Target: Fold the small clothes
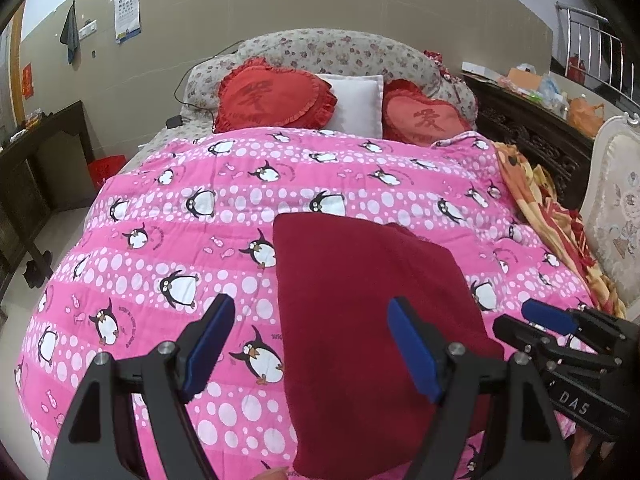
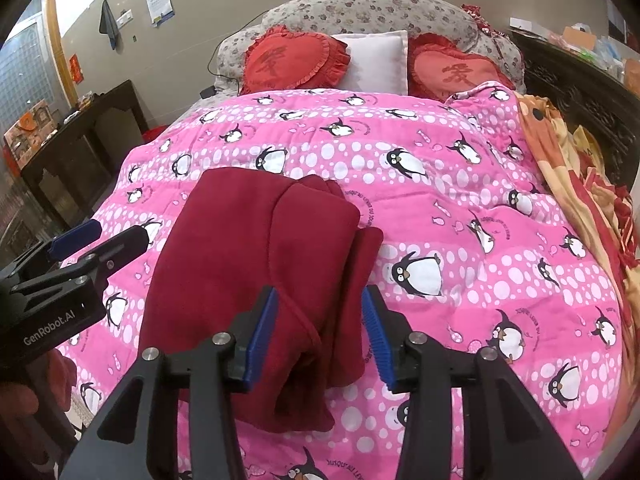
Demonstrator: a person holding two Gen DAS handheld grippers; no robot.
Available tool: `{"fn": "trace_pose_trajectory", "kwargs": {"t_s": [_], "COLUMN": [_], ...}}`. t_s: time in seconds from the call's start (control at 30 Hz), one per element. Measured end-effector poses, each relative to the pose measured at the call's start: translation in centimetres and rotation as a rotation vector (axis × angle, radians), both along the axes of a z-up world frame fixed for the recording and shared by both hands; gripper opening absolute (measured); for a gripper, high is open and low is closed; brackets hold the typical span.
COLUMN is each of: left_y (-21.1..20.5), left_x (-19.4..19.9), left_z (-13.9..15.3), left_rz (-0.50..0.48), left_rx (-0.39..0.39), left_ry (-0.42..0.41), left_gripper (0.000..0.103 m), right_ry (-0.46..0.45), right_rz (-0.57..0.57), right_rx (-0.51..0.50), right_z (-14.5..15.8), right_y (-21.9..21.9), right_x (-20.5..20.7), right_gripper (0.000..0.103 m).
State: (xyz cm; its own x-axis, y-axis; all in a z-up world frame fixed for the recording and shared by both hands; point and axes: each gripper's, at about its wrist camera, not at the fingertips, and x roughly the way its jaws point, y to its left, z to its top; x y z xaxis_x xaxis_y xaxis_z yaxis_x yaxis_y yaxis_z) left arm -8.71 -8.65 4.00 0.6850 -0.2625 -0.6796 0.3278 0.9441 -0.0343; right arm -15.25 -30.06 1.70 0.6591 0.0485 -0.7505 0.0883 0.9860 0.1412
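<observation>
Bedding fills most of both views: a pink penguin-print quilt (image 2: 440,208) is spread over the bed, and on its near middle a dark red fleece garment (image 2: 256,264) lies folded into a rough rectangle. In the right wrist view a narrower layer is seen along the garment's right edge, stepped out past the upper fold and not flush with it.

Trouble is most likely to come from that offset edge. If it is pinched alone, only the top layer could be lifted and the stack pulled open. The quilt is soft and puffy, so it could be caught together with the fleece if the fingers are pushed in too deep. The fleece looks thick, and a further fold may spring back unless it is pressed flat. Both grippers are close together near the garment's near end, so a collision is possible if they are moved inward at once.

The left gripper (image 1: 312,344) is held wide apart over the garment's left edge, one finger above the quilt and one above the fleece; nothing is gripped. The right gripper (image 2: 320,332) is parted to a moderate gap astride the garment's near right portion; its blue pads are not seen pressing on the cloth, so the fleece is judged to be released.

No container holding anything can be made out near the work; far right, clutter on a dark cabinet (image 2: 580,92) is too small to be identified.
</observation>
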Motion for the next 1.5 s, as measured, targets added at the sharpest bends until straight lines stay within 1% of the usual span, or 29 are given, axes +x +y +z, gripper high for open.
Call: {"fn": "trace_pose_trajectory", "kwargs": {"t_s": [1.5], "left_y": [-0.1], "left_x": [0.2], "left_z": [-1.5], "left_rz": [0.003], "left_rx": [0.009], "left_ry": [0.031], "left_gripper": [0.082], "right_ry": [0.043], "right_rz": [-0.001], "right_rx": [0.019], "right_z": [-1.6], "right_y": [-0.3], "right_x": [0.6], "right_gripper": [0.022]}}
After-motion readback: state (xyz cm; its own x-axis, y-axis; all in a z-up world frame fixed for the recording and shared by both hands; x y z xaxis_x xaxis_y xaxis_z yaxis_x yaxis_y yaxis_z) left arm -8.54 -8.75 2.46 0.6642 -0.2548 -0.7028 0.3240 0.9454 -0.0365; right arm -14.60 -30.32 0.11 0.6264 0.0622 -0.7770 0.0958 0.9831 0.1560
